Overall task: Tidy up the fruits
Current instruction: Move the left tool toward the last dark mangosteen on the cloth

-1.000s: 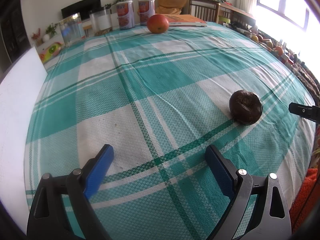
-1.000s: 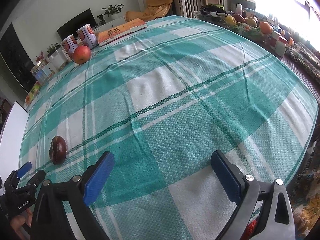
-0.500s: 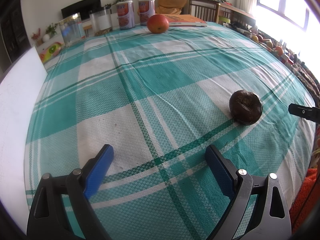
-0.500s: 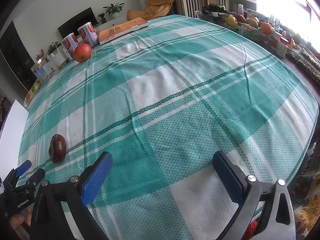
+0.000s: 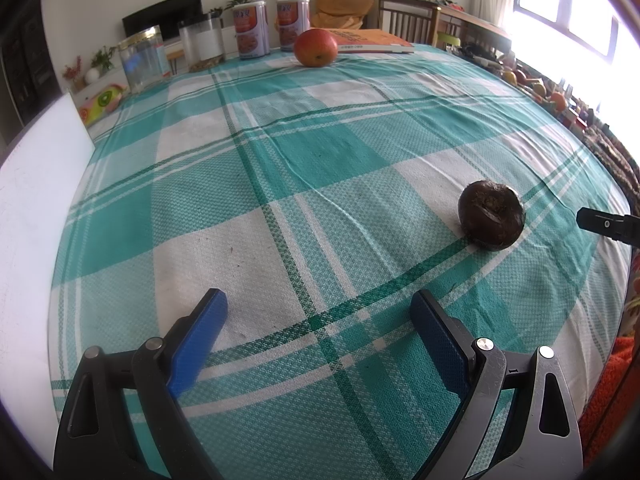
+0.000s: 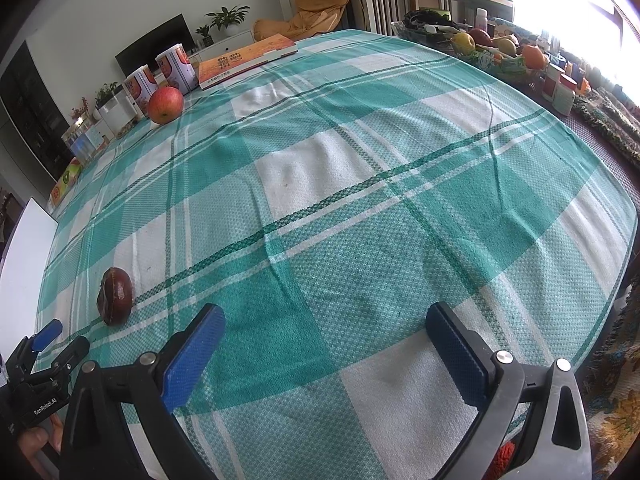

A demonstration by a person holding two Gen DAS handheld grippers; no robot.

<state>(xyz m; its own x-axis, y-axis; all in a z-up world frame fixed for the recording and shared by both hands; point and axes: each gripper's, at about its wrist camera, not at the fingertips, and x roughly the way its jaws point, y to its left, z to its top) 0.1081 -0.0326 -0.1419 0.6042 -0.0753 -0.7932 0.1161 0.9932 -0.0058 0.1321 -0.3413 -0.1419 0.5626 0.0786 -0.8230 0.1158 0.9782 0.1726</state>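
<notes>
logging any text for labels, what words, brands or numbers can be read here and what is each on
"GenRobot.AI": white print on the black body of the left gripper, seen in the right wrist view.
Orange hardcover book: dark characters on the cover, too blurred to read.
Two red-and-white cans: label print too small to read.
Clear glass jar with gold lid: label unreadable.
</notes>
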